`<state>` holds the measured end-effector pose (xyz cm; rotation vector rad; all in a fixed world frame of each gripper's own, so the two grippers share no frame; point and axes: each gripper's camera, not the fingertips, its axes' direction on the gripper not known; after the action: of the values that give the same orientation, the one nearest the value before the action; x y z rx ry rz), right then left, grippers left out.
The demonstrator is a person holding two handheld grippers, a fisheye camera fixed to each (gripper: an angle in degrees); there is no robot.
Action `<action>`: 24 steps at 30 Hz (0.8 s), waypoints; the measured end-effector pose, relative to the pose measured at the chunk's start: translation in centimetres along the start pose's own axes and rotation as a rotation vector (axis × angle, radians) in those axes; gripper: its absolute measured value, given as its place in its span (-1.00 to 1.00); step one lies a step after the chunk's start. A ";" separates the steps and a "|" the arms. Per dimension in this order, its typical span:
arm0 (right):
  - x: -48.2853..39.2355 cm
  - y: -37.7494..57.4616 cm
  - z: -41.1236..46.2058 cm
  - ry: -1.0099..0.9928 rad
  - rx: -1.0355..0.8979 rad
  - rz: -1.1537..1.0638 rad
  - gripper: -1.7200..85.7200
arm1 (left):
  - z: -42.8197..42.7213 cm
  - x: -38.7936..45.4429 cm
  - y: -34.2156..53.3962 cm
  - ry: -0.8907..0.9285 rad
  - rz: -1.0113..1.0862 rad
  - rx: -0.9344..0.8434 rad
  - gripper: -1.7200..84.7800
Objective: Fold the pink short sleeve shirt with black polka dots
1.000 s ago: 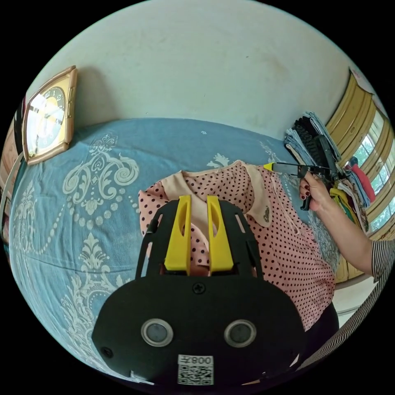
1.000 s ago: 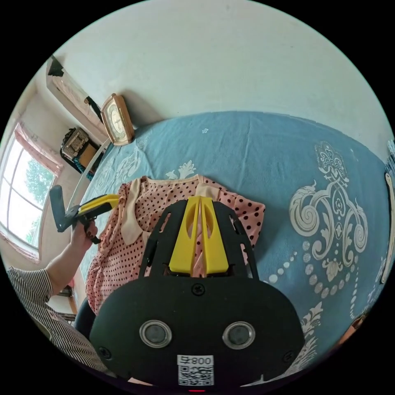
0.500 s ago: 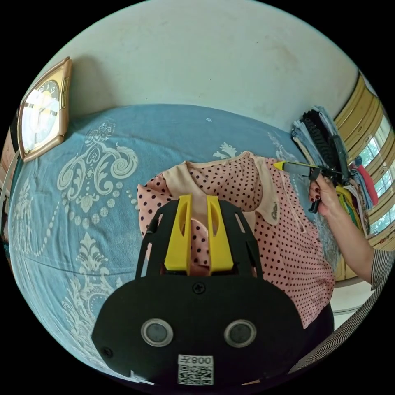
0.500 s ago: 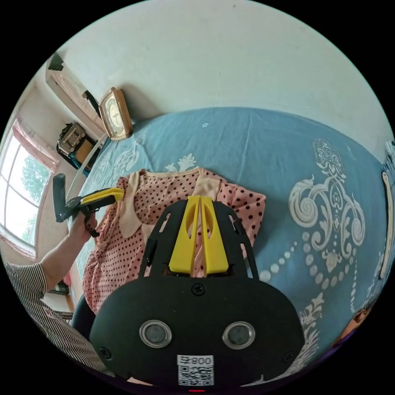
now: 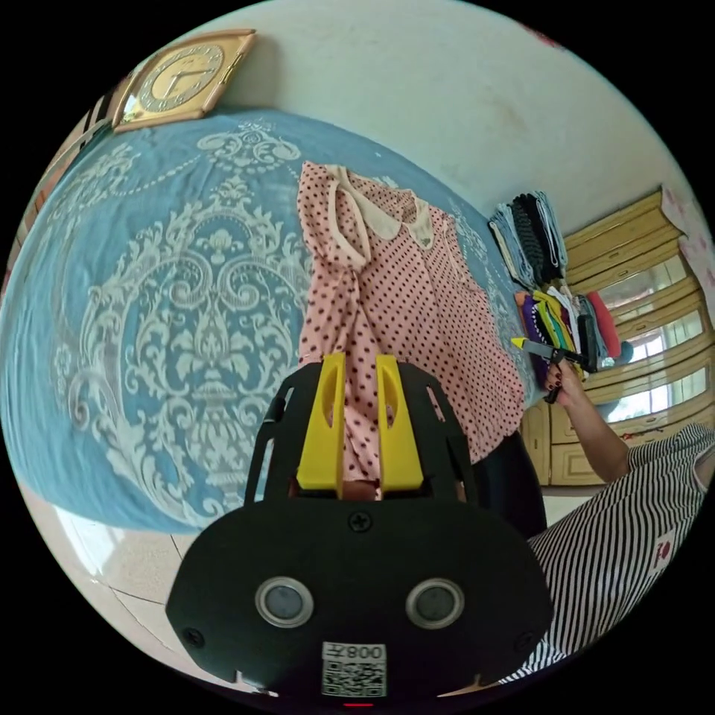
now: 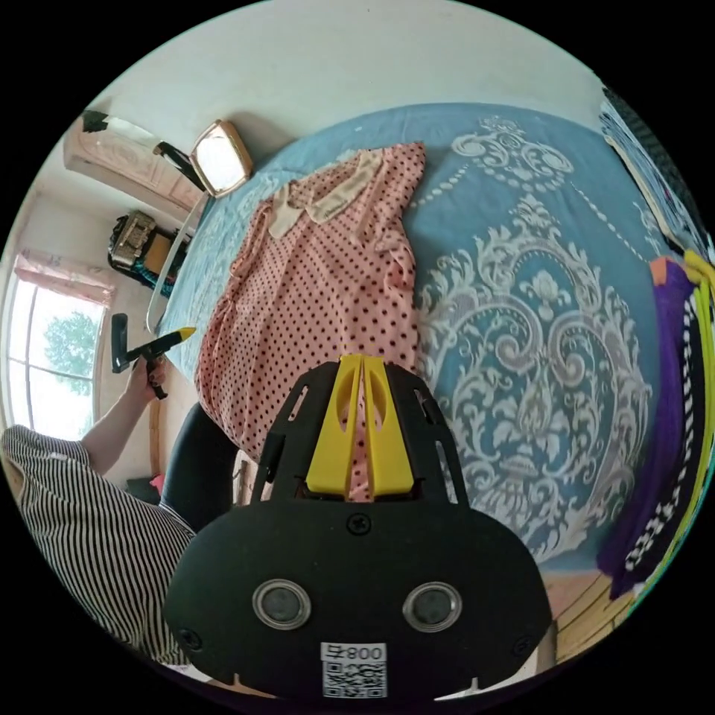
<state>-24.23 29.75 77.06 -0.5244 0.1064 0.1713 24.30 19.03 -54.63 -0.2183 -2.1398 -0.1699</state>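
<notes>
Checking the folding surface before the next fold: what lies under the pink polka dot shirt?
The pink polka dot shirt lies spread on a blue bedspread with a white ornamental pattern. Its hem hangs past the bed edge. Whatever sits beneath the cloth itself is covered.

The shirt point(image 5: 402, 298) lies on the bedspread point(image 5: 171, 320) before you, collar toward the wall point(image 5: 447, 82), hem hanging over the near edge. A clock point(image 5: 179, 74) leans against that wall beyond it. Stacked clothes point(image 5: 551, 283) sit to the shirt's right on your right-hand side.
</notes>
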 end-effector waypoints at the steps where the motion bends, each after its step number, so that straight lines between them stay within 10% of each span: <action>1: 0.4 1.1 -0.2 -0.023 -0.014 0.021 -0.96 | -0.1 0.0 1.0 -0.004 -0.017 -0.005 -0.79; 24: 4.6 24.8 -4.6 -0.135 -0.090 0.238 -0.79 | -1.1 -7.1 26.1 0.150 -0.302 -0.119 -0.69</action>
<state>-24.66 49.15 60.31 -0.5874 0.0296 0.4446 34.78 43.59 -58.96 0.0502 -2.0048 -0.4755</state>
